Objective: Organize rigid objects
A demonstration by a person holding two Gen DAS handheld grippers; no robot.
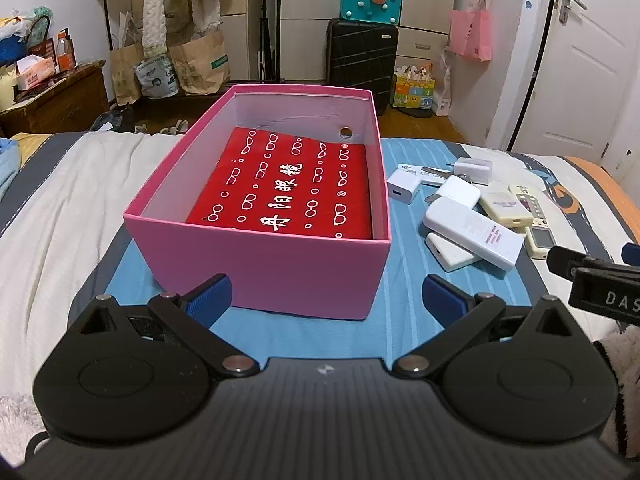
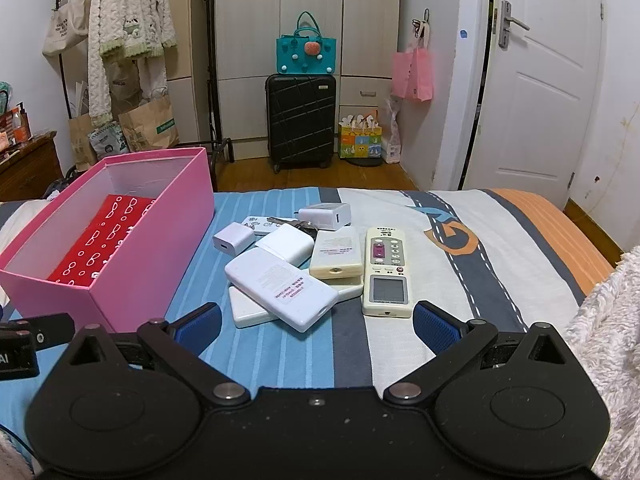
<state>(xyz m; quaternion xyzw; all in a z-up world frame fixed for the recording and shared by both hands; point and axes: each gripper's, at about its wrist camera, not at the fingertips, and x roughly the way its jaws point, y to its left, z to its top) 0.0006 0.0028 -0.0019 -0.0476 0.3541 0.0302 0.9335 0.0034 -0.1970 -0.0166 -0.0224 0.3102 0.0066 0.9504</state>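
Observation:
An open pink box (image 1: 264, 268) sits on the bed with a red patterned item (image 1: 288, 188) flat on its bottom; it also shows in the right wrist view (image 2: 152, 240). To its right lies a pile of rigid objects: a white power bank (image 2: 280, 288), a cream remote (image 2: 387, 272), a cream case (image 2: 338, 254), white chargers (image 2: 234, 240) and keys. My left gripper (image 1: 326, 298) is open and empty just before the box's near wall. My right gripper (image 2: 316, 326) is open and empty just before the pile.
The bed has a striped blue, white and grey cover (image 2: 460, 208). Beyond the bed's far edge stand a black suitcase (image 2: 300, 120), paper bags (image 2: 148, 124), a wardrobe and a white door (image 2: 540, 80). A fluffy white blanket (image 2: 608, 320) lies at the right.

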